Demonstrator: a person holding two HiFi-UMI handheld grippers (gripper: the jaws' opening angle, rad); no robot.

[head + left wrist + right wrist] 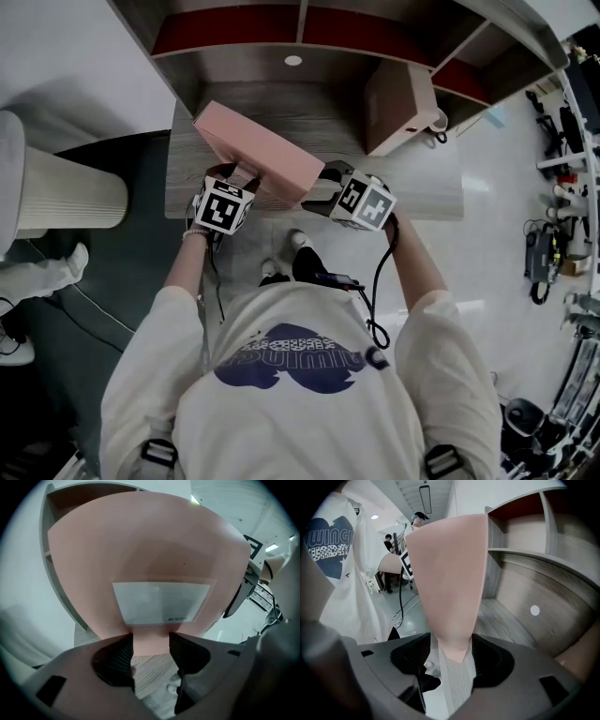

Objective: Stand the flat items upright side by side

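A flat pink box (258, 150) hangs tilted over the wooden desk (422, 178), gripped from both sides. My left gripper (246, 176) is shut on its near left edge. In the left gripper view the box (150, 550) shows a white label, and the left gripper (151, 648) clamps it just below that label. My right gripper (314, 187) is shut on the near right corner. In the right gripper view the box (450, 573) rises edge-on from the right gripper (452, 651). A second, tan flat box (398, 103) stands upright at the back right of the desk.
A shelf unit with red-backed compartments (300, 28) rises behind the desk. A white round hole cover (293, 60) sits in the back panel. A white cylinder (56, 187) stands on the floor to the left. Racks with tools and cables (562, 234) line the right.
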